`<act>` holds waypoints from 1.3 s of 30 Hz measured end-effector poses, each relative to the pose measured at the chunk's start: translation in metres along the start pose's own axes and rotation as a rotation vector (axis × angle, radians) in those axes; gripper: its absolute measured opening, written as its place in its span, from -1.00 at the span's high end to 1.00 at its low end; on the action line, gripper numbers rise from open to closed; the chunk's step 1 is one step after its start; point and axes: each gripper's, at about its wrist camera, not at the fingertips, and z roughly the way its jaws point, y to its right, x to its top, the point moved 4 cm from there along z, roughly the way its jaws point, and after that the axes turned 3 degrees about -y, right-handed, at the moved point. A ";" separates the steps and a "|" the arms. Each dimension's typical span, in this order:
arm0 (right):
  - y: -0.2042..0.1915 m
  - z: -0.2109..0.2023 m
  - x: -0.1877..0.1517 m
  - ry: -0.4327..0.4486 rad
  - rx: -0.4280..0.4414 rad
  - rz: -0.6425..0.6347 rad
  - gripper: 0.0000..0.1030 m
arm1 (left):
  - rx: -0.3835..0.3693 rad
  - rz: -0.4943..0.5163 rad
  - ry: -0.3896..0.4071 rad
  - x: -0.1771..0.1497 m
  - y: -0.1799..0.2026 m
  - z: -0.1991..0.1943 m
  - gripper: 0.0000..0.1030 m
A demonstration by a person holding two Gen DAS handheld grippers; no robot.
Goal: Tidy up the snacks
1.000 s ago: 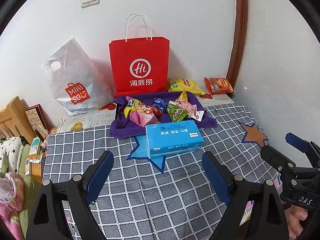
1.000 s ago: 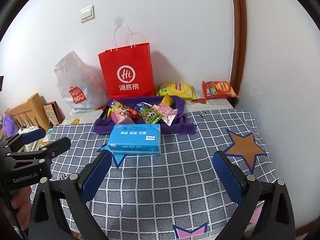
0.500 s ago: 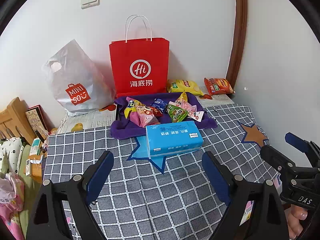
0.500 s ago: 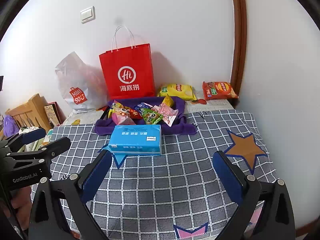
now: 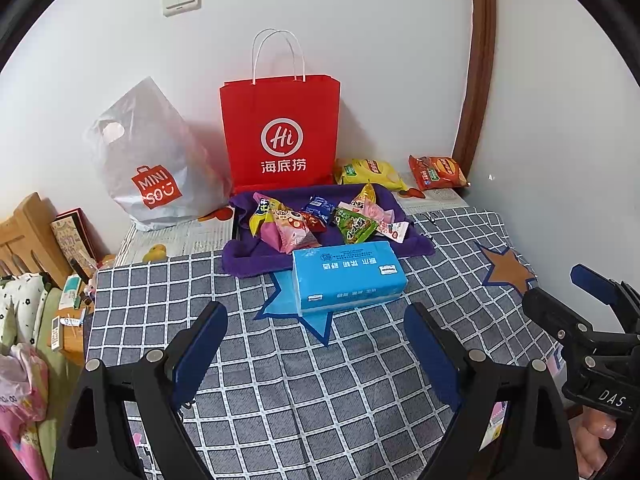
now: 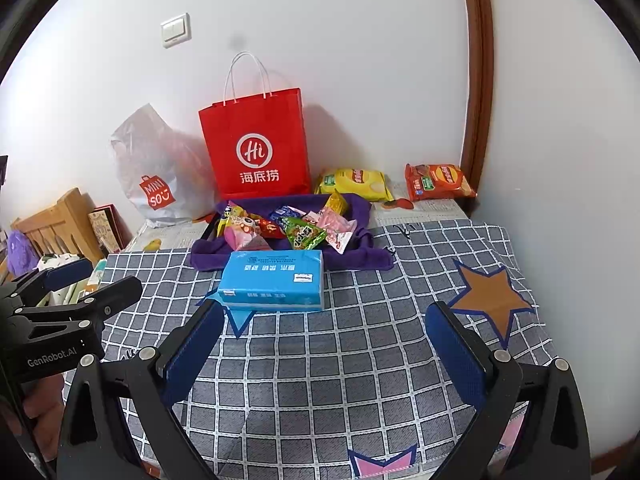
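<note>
Several small snack packets (image 5: 320, 220) (image 6: 292, 228) lie heaped on a purple cloth (image 5: 244, 256) (image 6: 360, 258) in the middle of the table. Behind them, by the wall, lie a yellow chip bag (image 5: 366, 171) (image 6: 354, 184) and an orange chip bag (image 5: 438, 172) (image 6: 438, 182). A blue tissue pack (image 5: 346, 276) (image 6: 274, 280) sits in front of the cloth. My left gripper (image 5: 316, 340) hovers open over the checked tablecloth, short of the tissue pack, nothing between its fingers. My right gripper (image 6: 324, 344) is likewise open and holds nothing.
A red paper bag (image 5: 280, 132) (image 6: 256, 148) and a grey plastic shopping bag (image 5: 152, 160) (image 6: 156, 176) stand against the back wall. Wooden furniture (image 5: 28, 232) with clutter lies off the table's left edge. A wall closes the right side.
</note>
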 end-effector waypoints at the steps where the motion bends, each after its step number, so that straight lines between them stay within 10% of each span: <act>1: 0.000 0.000 0.000 0.000 0.000 0.000 -0.94 | 0.000 0.001 -0.001 0.000 0.000 0.000 -0.73; 39: 0.002 -0.004 0.003 0.009 0.003 0.005 -0.94 | 0.007 -0.007 0.006 -0.001 -0.003 -0.005 -0.73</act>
